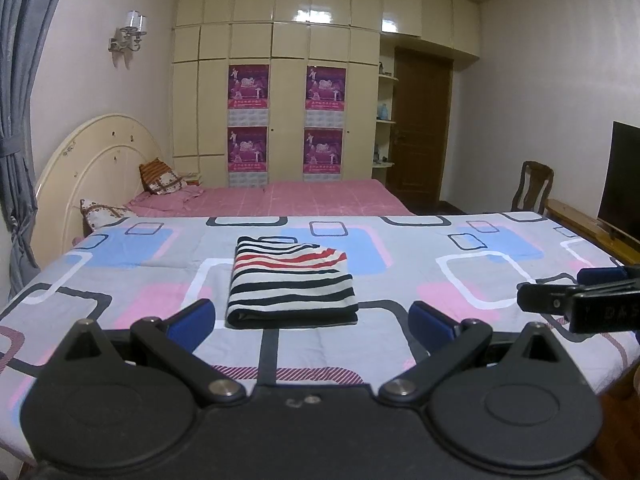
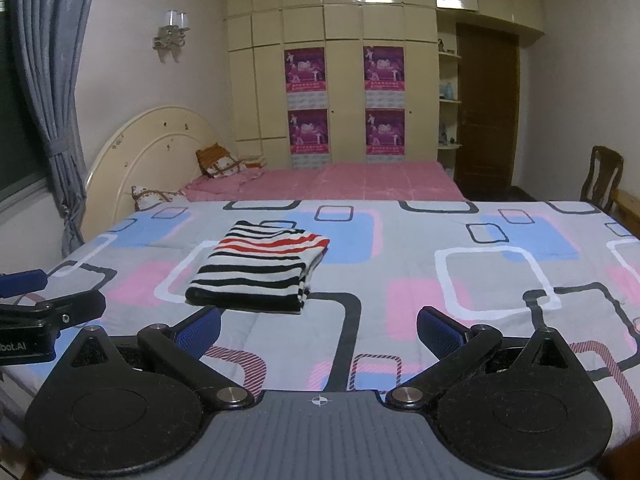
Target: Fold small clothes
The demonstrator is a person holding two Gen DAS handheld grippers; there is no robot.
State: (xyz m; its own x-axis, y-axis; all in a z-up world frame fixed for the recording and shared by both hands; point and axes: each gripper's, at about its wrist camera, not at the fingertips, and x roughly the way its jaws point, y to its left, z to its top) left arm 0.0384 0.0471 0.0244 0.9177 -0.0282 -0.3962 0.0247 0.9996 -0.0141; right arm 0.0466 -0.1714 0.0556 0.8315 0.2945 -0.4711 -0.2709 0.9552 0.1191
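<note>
**Striped garment folded on the patterned bedcover, both grippers empty**

The striped garment (image 1: 291, 282), banded in white, black and red, lies folded into a neat rectangle on the bedcover (image 1: 472, 276), a grey sheet printed with blue, pink and white rounded squares. In the left wrist view it sits straight ahead of the left gripper (image 1: 311, 320), just beyond the blue pads (image 1: 191, 325), which stand wide apart and hold nothing. The fold's thick edge faces the camera. At the right edge of that view the right gripper (image 1: 576, 298) reaches in from the side, above the cover and apart from the cloth.

In the right wrist view the garment (image 2: 259, 266) lies ahead and left of centre; the right gripper (image 2: 319, 330) is spread wide and empty, clear of the fabric.

Behind the cover: a grey curtain (image 1: 20, 120), a cream headboard (image 1: 92, 160), patterned pillows (image 1: 160, 176) on a pink sheet (image 1: 304, 198), a cream wardrobe (image 1: 280, 60) bearing four purple posters (image 1: 248, 87), a brown door (image 1: 422, 128) and a wooden chair (image 1: 534, 186).
</note>
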